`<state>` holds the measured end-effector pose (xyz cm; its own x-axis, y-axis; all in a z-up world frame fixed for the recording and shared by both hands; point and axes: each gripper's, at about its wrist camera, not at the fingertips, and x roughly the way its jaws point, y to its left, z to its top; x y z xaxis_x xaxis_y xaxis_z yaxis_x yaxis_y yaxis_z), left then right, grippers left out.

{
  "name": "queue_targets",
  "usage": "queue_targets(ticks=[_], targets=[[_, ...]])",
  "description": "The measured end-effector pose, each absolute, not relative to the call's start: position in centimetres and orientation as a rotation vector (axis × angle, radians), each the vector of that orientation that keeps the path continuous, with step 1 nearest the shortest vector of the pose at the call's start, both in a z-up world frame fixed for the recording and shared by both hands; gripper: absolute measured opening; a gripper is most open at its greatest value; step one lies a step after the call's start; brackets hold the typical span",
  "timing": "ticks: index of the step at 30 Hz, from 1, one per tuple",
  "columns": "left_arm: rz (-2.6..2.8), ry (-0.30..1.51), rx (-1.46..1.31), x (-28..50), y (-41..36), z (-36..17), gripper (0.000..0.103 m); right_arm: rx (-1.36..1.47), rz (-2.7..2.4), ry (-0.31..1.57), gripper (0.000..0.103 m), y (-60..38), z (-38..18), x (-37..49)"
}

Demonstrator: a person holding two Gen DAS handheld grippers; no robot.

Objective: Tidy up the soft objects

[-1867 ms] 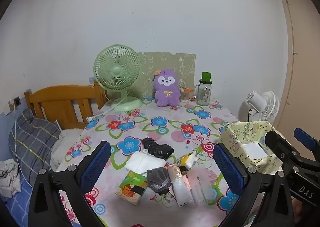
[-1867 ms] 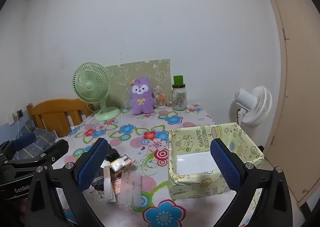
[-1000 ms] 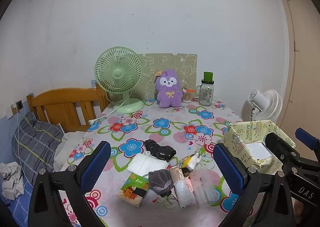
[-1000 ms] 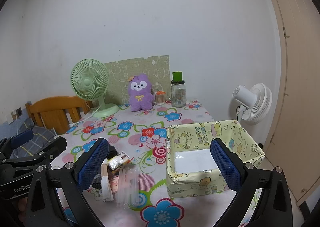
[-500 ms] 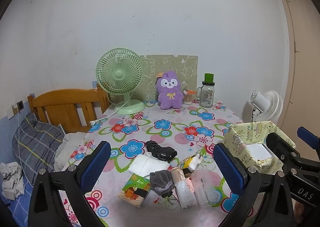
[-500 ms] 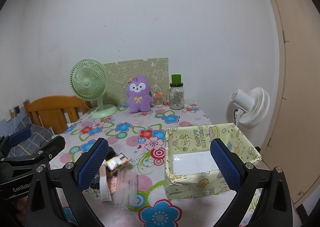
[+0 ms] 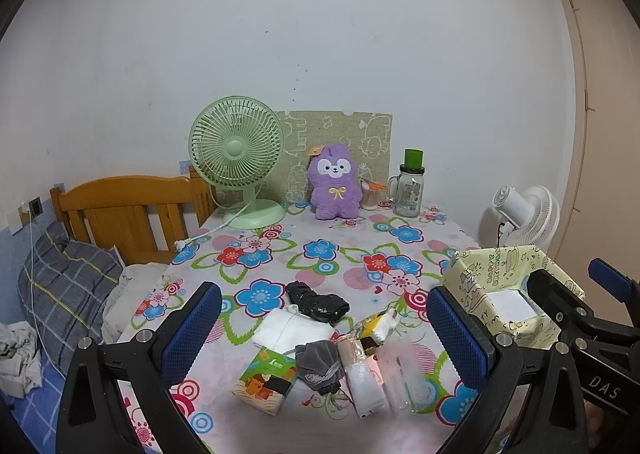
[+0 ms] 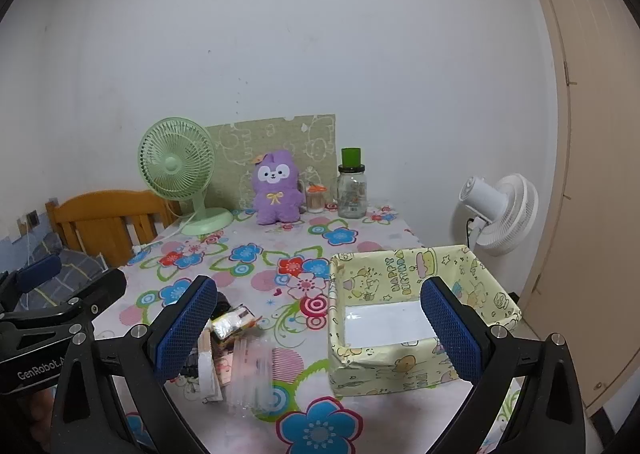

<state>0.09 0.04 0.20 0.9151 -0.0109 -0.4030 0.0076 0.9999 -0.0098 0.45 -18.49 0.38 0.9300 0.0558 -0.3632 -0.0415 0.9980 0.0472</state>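
Left gripper [image 7: 324, 328]: held wide open, empty.
Right gripper [image 8: 320, 324]: held wide open, empty.
Risk: the box [image 8: 416, 286] could be tipped if bumped.

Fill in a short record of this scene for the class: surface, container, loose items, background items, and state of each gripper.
Surface: table with a flowered cloth
Container: yellow box, nothing inside
Loose items: black cloth, white cloth, grey pouch, tissue pack
Background: green fan, purple plush toy, jar
Left gripper: open, holds nothing
Right gripper: open, holds nothing
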Motion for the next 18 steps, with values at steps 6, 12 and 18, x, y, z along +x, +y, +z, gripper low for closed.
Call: queue_targets(ticks=[6,12,18], targets=[[-0.006,0.415,-0.005,0.18,0.01,0.21,0.103,0.036,0.048,0.372,0.103,-18.45,0.48,0.41],[-0.007,0.416,-0.007,0.1,0.1,0.23,0.103,0.043,0.062,0.371,0.103,-18.36,0.73,0.3],[-0.004,0.416,-0.006,0.11,0.12,0.19,0.103,0.041,0.066,0.368,0.103,-18.31,1.08,0.22]])
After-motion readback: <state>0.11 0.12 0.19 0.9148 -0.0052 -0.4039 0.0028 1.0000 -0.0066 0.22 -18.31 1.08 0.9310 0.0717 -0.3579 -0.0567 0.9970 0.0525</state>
